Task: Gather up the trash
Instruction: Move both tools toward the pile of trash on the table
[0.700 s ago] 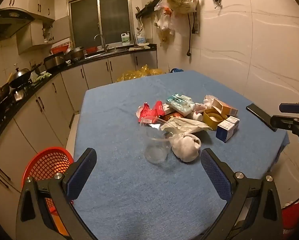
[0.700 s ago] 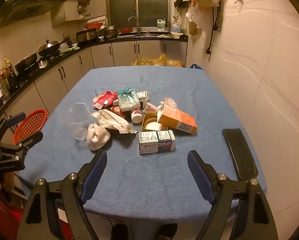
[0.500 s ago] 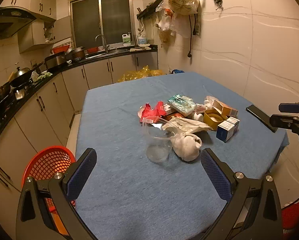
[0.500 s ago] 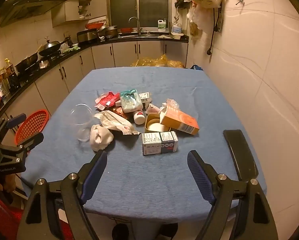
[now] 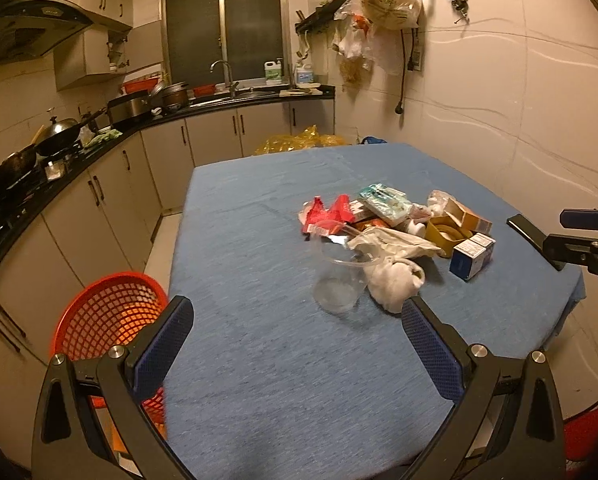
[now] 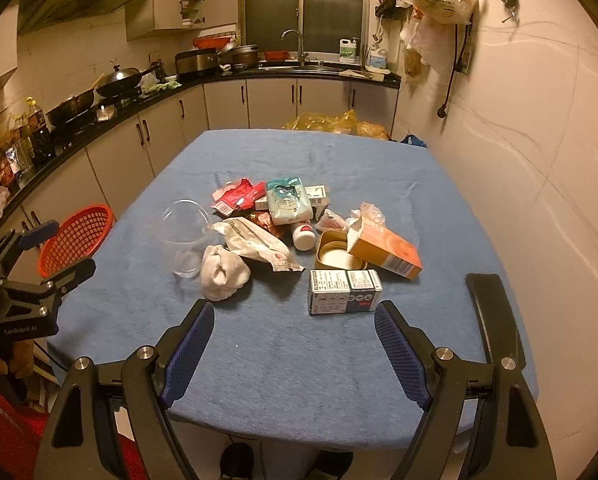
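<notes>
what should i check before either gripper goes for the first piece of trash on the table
1. Left gripper open with nothing between its fingers: ok.
2. Right gripper open with nothing between its fingers: ok.
3. Red basket in view beside the table edge, on the left gripper's side: ok. Whether it is the trash bin: cannot tell.
4. Nearest pieces free to grab: white crumpled wad and small printed box lie at the near edge of the pile, nothing on top: ok.
5. Clear plastic cup touches the wad and a wrapper; it might tip if the wad is pulled: not ok.
6. Black flat object at the table's right edge, trash or not: cannot tell.
</notes>
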A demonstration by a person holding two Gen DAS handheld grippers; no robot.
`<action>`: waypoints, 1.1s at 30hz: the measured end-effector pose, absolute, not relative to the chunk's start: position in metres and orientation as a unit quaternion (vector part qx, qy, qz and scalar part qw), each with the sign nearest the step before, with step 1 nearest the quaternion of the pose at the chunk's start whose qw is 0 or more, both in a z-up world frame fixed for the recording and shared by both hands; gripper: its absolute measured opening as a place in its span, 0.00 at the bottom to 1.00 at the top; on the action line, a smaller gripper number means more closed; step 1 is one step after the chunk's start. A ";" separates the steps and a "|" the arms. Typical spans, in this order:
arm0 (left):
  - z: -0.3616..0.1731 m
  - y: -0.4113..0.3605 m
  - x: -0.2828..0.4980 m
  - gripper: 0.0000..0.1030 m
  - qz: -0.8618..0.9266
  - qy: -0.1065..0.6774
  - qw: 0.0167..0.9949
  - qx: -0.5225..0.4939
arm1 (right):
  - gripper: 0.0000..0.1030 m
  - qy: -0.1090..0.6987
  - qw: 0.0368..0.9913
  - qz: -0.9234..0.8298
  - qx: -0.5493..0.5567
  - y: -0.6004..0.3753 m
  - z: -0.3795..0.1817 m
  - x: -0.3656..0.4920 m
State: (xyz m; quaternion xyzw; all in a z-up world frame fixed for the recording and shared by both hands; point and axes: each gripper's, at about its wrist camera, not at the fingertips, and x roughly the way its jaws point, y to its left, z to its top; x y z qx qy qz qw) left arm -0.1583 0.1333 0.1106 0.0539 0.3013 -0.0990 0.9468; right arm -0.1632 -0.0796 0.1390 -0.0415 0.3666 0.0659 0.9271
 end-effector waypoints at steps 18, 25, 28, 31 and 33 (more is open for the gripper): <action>0.107 0.141 -0.158 1.00 -0.085 0.308 0.946 0.051 | 0.83 0.378 0.921 0.085 -0.048 -0.066 0.130 -0.150; 0.106 0.139 -0.154 1.00 -0.087 0.309 0.946 0.054 | 0.83 0.386 0.917 0.083 -0.046 -0.070 0.127 -0.146; 0.105 0.135 -0.150 1.00 -0.089 0.311 0.945 0.056 | 0.83 0.388 0.917 0.082 -0.045 -0.073 0.127 -0.144; 0.103 0.129 -0.145 1.00 -0.092 0.315 0.943 0.058 | 0.83 0.389 0.916 0.080 -0.044 -0.075 0.126 -0.142; 0.102 0.126 -0.142 1.00 -0.096 0.319 0.941 0.059 | 0.83 0.390 0.916 0.079 -0.044 -0.077 0.125 -0.139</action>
